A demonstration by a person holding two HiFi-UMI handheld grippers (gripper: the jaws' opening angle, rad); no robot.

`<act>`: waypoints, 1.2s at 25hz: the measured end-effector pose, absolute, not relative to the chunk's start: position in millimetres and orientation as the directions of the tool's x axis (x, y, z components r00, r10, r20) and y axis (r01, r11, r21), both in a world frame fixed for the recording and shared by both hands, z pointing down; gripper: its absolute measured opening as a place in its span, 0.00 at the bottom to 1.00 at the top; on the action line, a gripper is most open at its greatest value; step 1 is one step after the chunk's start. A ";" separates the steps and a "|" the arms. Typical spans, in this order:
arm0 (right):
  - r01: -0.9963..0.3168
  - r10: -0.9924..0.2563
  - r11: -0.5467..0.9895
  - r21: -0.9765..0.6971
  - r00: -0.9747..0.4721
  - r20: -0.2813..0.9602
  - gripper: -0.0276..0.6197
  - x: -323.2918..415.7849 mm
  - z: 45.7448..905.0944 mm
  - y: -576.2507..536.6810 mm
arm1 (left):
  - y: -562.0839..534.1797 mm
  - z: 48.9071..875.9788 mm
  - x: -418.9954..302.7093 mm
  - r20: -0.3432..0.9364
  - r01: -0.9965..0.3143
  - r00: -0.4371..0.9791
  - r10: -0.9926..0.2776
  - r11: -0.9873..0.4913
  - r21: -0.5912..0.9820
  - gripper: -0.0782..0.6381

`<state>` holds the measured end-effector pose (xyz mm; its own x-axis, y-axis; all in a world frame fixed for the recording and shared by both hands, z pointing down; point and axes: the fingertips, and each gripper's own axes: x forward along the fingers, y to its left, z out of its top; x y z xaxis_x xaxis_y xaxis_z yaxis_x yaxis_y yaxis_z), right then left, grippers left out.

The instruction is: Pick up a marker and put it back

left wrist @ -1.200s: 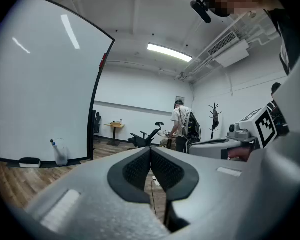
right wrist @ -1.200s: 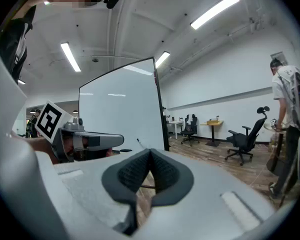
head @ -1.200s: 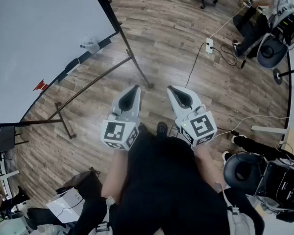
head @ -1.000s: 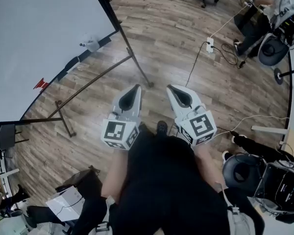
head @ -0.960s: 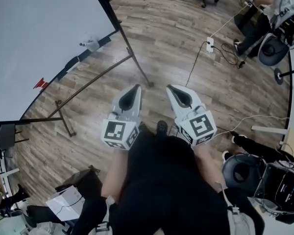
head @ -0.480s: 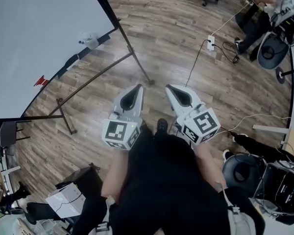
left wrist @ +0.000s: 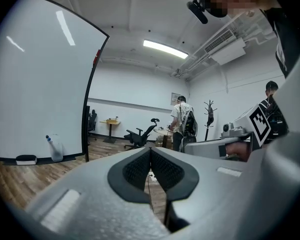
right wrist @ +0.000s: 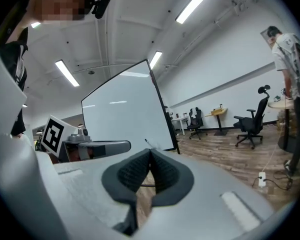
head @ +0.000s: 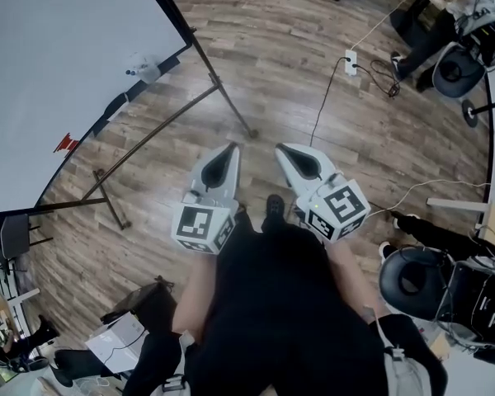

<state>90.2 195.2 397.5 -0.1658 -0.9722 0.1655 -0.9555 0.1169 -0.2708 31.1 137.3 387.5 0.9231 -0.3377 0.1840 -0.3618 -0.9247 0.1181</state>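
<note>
The left gripper [head: 231, 148] and right gripper [head: 280, 149] are clenched empty, side by side. Far left, the whiteboard [head: 58, 48] bears an unreadable red mark [head: 65, 143]. Its tray holds a spray bottle [head: 140, 66] and an eraser [left wrist: 26, 159]. The marker is too small to make out.

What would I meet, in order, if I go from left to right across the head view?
spray bottle → left gripper → right gripper → white power strip → round black stool
</note>
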 end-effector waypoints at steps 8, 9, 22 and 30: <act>-0.971 -0.976 0.067 -0.229 -0.111 0.188 0.05 82.2 391.3 152.5 | 95.4 382.5 28.0 0.136 -0.283 0.954 -0.266 -0.951 0.127 0.12; -0.973 -0.976 0.063 -0.221 -0.106 0.190 0.05 80.4 388.9 146.5 | 89.1 380.1 27.4 0.126 -0.271 0.959 -0.256 -0.954 0.129 0.12; -0.979 -0.973 0.018 -0.204 -0.064 0.220 0.05 51.4 387.0 38.9 | -25.6 378.9 6.0 0.102 -0.220 0.973 -0.207 -0.966 0.139 0.12; -0.981 -0.979 -0.008 -0.193 -0.032 0.202 0.05 35.3 387.5 -20.2 | -89.4 384.2 -18.6 0.117 -0.225 0.970 -0.212 -0.968 0.113 0.12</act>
